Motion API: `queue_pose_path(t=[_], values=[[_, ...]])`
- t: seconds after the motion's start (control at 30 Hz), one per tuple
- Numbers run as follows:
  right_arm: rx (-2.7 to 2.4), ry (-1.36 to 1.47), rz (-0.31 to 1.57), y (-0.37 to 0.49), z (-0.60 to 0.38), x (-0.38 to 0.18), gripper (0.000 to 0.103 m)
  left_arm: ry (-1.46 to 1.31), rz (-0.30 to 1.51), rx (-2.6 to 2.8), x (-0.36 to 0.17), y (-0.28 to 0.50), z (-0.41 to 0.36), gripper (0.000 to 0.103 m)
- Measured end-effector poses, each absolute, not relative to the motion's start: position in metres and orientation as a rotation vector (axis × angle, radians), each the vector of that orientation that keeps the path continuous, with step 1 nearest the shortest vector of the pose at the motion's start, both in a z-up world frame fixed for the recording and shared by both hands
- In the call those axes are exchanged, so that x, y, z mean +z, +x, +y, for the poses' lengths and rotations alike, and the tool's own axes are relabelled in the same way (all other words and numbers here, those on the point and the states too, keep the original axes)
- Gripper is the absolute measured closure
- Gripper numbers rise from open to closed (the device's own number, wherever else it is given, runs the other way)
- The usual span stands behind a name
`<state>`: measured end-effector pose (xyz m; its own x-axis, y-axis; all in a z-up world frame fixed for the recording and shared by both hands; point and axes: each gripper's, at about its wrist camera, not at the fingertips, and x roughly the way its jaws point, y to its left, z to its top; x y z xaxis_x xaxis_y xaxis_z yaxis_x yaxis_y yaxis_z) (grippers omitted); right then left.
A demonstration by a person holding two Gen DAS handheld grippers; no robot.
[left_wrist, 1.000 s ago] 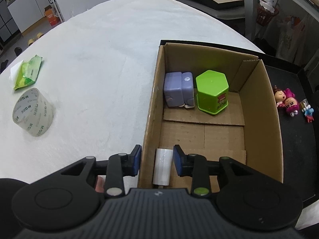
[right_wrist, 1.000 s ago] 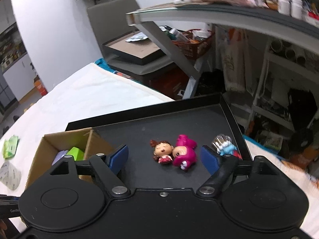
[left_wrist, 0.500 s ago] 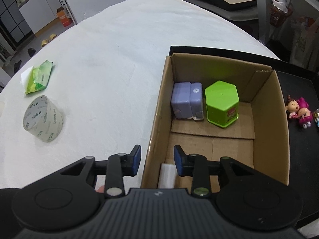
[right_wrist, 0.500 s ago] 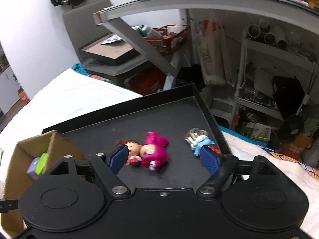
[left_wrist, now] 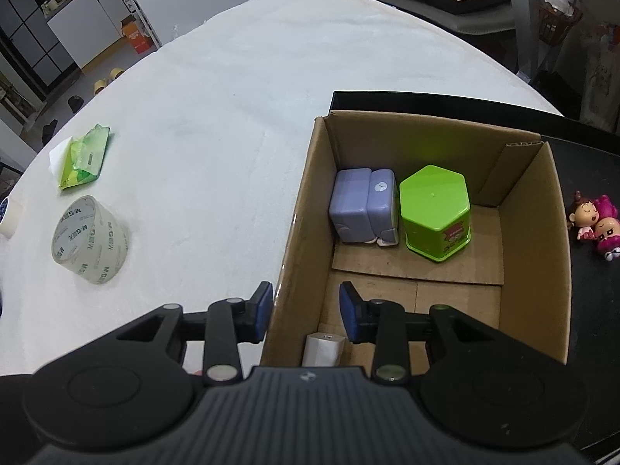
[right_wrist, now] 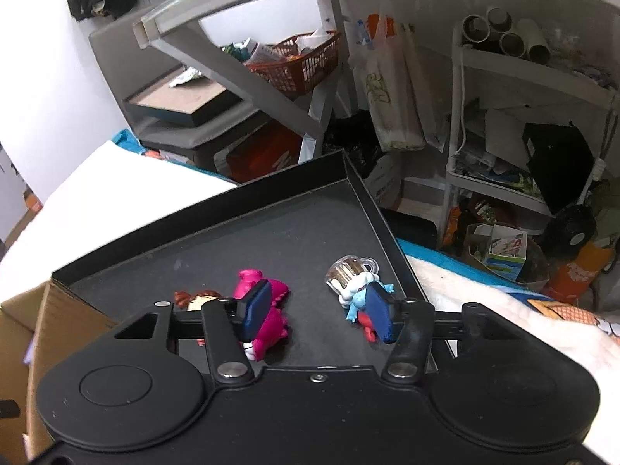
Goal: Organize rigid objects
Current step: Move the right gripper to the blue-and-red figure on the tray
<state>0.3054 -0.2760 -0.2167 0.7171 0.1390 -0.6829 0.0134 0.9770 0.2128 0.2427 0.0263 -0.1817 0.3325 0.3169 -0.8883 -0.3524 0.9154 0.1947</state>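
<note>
A cardboard box (left_wrist: 534, 232) holds a lilac box (left_wrist: 362, 205), a green hexagonal pot (left_wrist: 436, 211) and a white roll (left_wrist: 321, 348) at its near left corner. My left gripper (left_wrist: 306, 310) is open and empty, its fingers straddling the box's left wall above the roll. Two dolls (left_wrist: 595, 221) lie on the black tray to the right. My right gripper (right_wrist: 316, 312) is open and empty over the black tray (right_wrist: 271, 240), between the pink doll (right_wrist: 267, 306) and a small blue figure with a clear mug (right_wrist: 352, 275).
A roll of clear tape (left_wrist: 91, 240) and a green tissue pack (left_wrist: 83, 155) lie on the white table (left_wrist: 232, 97) at the left. Shelves, a red basket (right_wrist: 298, 62) and clutter stand beyond the tray's far edge.
My left gripper has drawn back from the white roll, which stays in the box. My right gripper has swung right and lower over the tray, closer to the dolls and blue figure.
</note>
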Motion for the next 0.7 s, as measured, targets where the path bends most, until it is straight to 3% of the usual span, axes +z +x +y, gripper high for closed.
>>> queue_pose_path(t=[0.7], values=[[0.071,-0.005,0.796,0.316,-0.258,-0.233,0.051,-0.05,1.167,0.425,-0.188,0.237,0.029,0.067]])
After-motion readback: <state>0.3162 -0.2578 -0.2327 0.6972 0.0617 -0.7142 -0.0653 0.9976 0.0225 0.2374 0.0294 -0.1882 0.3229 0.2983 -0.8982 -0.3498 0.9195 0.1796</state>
